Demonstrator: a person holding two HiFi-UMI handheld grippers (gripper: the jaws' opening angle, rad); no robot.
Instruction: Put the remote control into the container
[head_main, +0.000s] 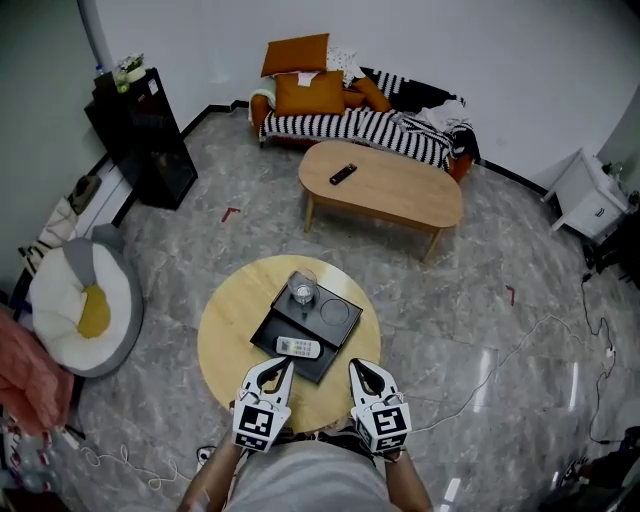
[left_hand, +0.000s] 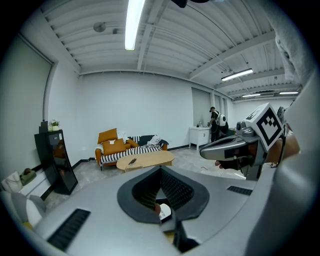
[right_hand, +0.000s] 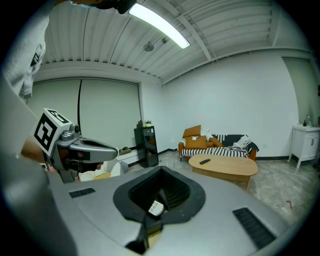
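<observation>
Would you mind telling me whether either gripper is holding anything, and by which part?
Neither holds anything: the left gripper and the right gripper are both shut on nothing, and the white remote lies loose on the black tray.

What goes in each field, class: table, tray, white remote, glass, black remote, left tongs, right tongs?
table: round, wooden
tray: black, on the table
white remote: lying flat on the tray, near its front edge
glass: upright at the tray's far corner
black remote: on the oval coffee table
left tongs: shut, empty, over the table's near side
right tongs: shut, empty, beside the left tongs
</observation>
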